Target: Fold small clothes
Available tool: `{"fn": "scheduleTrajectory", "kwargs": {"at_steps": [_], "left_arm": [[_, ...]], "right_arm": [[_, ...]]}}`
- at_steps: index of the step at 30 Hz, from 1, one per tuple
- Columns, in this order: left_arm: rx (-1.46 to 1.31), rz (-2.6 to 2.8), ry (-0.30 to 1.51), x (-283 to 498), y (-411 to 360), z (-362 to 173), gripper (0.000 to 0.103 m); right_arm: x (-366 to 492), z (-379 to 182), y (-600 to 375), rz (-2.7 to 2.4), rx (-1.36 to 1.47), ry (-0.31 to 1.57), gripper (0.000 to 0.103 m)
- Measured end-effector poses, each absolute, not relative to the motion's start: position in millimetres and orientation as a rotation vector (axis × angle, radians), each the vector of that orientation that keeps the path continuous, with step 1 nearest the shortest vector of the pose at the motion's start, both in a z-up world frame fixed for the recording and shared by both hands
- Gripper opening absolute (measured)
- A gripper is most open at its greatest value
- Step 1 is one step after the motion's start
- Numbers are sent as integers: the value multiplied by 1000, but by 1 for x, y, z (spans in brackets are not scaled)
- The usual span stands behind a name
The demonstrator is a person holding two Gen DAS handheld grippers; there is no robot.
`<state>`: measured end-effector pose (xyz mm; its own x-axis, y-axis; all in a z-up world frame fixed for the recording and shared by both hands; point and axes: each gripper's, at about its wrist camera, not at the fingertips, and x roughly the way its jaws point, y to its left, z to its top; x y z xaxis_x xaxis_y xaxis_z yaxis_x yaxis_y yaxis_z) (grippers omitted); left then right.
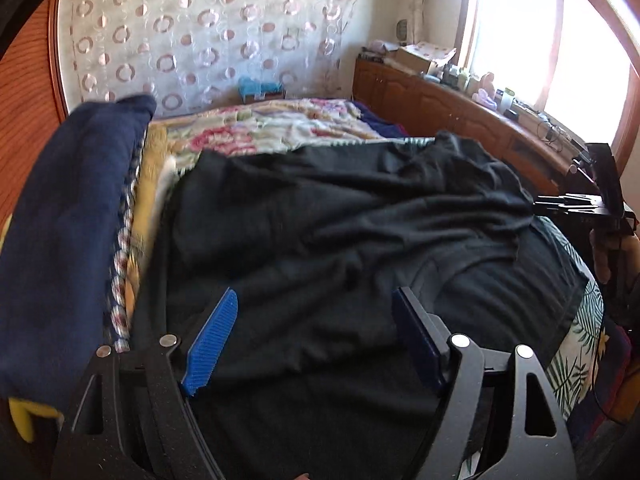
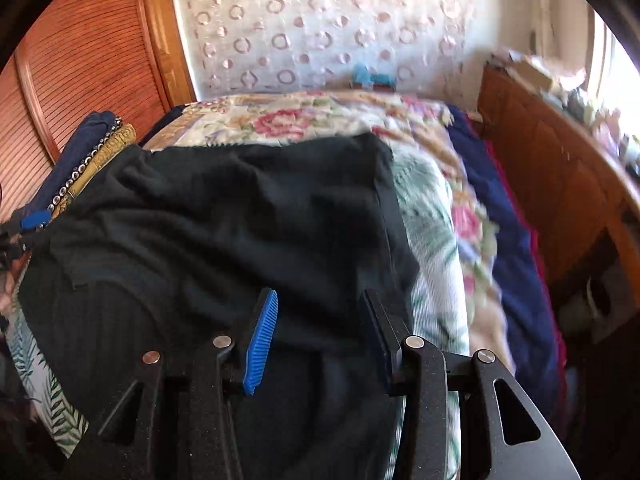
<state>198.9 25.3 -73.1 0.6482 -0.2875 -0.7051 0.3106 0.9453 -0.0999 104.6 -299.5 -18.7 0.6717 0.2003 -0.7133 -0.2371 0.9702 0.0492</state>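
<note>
A black garment (image 1: 340, 220) lies spread and wrinkled on the bed, its near hem toward me. My left gripper (image 1: 316, 300) hangs just over its near left part, blue pads wide apart, with only the cloth's surface below them. My right gripper (image 2: 320, 298) is over the garment's (image 2: 240, 220) near right part by its right edge, jaws moderately apart, with nothing pinched. The right gripper's black body (image 1: 580, 204) also shows at the far right of the left wrist view. A blue pad of the left gripper (image 2: 34, 220) peeks in at the left edge of the right wrist view.
A stack of folded clothes topped by a navy piece (image 1: 72, 220) sits at the garment's left. Under it is a leaf-print sheet (image 2: 428, 248) over a floral quilt (image 1: 280, 120). A wooden cabinet (image 1: 440, 100) with clutter runs along the right under a bright window (image 1: 540, 40).
</note>
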Motion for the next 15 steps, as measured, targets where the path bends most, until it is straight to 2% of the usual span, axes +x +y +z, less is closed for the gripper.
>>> {"fn": "scheduleTrajectory", "kwargs": {"at_steps": [9,15], "left_arm": [[48,-307,863,200,27,-102,80],[102,-293,893,202,20,-113,80]], "right_arm": [[124,-15,-325,204,13,873,44],[175,-16,-304,212,-17,874,44]]}}
